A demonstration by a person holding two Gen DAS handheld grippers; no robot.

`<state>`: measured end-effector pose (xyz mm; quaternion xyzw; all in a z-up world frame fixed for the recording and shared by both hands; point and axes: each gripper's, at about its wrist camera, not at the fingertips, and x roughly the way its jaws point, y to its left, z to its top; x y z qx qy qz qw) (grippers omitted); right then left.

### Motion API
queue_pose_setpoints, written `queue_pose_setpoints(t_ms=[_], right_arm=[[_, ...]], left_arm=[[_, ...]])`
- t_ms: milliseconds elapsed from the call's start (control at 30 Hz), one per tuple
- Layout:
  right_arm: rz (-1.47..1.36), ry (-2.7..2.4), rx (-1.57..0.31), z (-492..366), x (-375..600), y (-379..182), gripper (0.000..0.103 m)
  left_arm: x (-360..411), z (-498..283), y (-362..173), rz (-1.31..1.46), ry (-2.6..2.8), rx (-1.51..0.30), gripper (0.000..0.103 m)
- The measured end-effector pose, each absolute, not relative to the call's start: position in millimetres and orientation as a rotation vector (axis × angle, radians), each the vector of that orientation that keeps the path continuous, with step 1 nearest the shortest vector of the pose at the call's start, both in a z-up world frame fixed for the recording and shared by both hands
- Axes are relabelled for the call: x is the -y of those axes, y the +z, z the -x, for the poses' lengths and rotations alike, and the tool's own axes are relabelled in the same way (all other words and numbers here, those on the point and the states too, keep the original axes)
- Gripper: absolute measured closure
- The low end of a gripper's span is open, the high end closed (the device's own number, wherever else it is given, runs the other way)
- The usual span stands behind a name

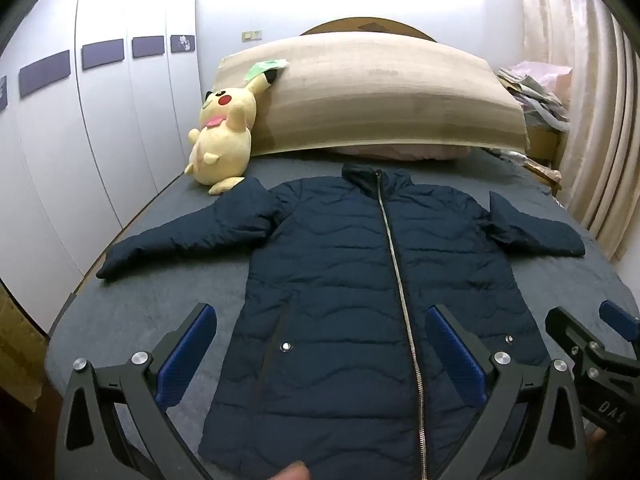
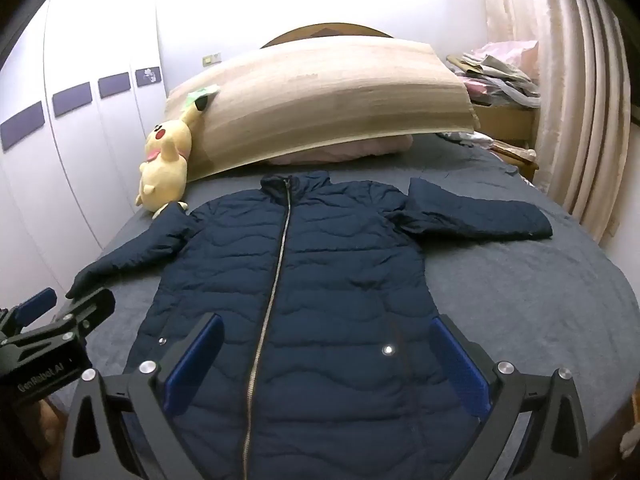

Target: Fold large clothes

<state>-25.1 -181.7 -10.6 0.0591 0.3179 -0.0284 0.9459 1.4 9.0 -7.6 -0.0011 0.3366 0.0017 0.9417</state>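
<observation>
A navy quilted jacket (image 1: 360, 280) (image 2: 304, 280) lies flat and zipped on the grey bed (image 1: 160, 300) (image 2: 520, 300), collar toward the headboard, both sleeves spread out sideways. My left gripper (image 1: 320, 344) hovers open above the jacket's lower front, blue pads wide apart with nothing between them. My right gripper (image 2: 326, 354) hovers open the same way over the hem area, also empty. In the left wrist view the right gripper (image 1: 592, 336) shows at the right edge; in the right wrist view the left gripper (image 2: 60, 312) shows at the left, near the left sleeve's cuff (image 2: 86, 280).
A yellow plush toy (image 1: 224, 136) (image 2: 164, 160) leans at the bed's head on the left, against a long beige bolster (image 1: 380, 96) (image 2: 320, 100). White wardrobe doors (image 1: 100, 120) run along the left. Curtains (image 1: 592, 100) and a heap of clothes (image 2: 496, 68) stand at the right.
</observation>
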Motion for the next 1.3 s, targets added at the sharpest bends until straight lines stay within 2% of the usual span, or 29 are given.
queue_pose_setpoints(t_ms=[1300], right_arm=[[-0.120,-0.068,-0.652,21.9,183.8,-8.6,0.000]], left_arm=[[-7.9,-0.3,-10.3,0.000,-0.008,-0.706,0.000]])
